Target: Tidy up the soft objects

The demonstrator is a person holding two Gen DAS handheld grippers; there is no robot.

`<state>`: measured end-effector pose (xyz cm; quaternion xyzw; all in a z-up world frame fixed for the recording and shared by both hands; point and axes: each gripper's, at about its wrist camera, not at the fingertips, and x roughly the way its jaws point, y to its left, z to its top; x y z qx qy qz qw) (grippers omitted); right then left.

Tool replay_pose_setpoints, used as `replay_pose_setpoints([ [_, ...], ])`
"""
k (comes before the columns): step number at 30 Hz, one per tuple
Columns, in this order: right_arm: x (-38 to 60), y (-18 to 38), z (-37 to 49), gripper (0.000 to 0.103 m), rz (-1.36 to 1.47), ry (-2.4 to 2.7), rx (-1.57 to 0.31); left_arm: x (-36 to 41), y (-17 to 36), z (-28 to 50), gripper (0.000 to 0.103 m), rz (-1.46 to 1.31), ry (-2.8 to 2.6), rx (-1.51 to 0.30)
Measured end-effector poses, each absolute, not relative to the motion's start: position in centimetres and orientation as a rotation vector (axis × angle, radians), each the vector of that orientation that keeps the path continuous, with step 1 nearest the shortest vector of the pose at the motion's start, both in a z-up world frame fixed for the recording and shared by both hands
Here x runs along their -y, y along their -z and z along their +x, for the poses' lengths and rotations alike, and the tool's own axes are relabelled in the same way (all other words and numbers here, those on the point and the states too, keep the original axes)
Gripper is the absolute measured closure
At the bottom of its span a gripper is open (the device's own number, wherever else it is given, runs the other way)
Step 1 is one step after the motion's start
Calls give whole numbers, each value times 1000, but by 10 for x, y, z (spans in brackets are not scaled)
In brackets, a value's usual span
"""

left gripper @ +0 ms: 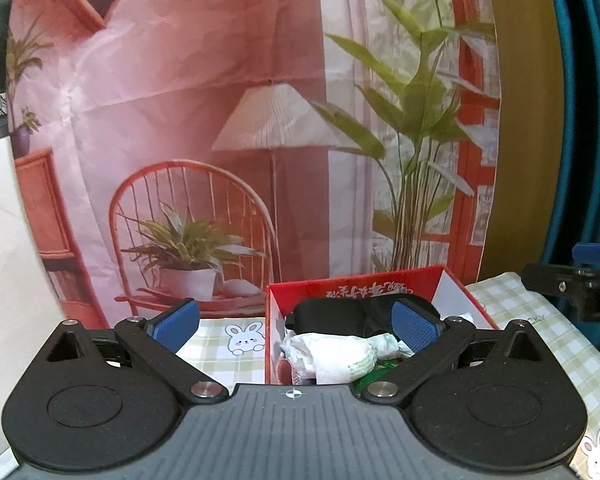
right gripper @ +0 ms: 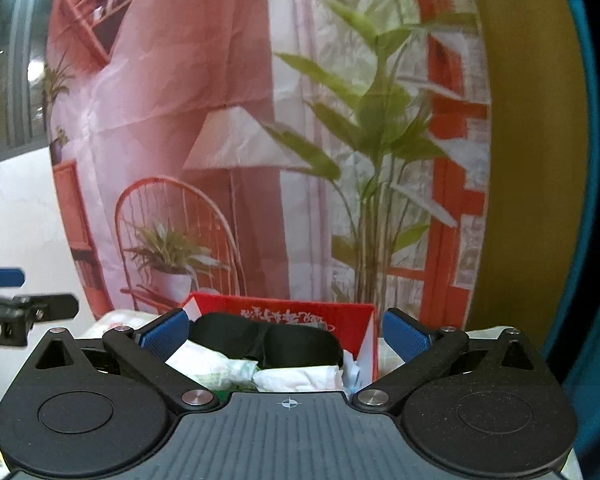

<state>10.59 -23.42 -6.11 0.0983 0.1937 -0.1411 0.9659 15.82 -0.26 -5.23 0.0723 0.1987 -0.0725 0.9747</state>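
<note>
Black padded eye mask (right gripper: pixel 268 340) and white crumpled cloths (left gripper: pixel 332 356) are lying inside the red cardboard box (left gripper: pixel 356 284); we are holding left gripper (left gripper: pixel 296 326) and right gripper (right gripper: pixel 284 336) wide apart, empty, lifting clear without snagging.

A glossy red cardboard box (left gripper: pixel 356 284) holds crumpled white cloths (left gripper: pixel 332 354) and a matt black fabric eye mask (right gripper: pixel 266 342), standing on a checked cotton tablecloth (left gripper: pixel 556 344) before a creased printed fabric backdrop (left gripper: pixel 204 100), while the jaws carry ribbed blue rubber pads (left gripper: pixel 414 326).
</note>
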Motion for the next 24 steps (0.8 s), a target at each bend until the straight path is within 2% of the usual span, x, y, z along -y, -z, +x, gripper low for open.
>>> replay_pose_setpoints([
  [13,207,2,47,0,191,365,-329,-6,15,86,0,109,132,-312],
  [24,175,-9,11,0,150,357,-308,-7,6,47,0,110,91,-267],
])
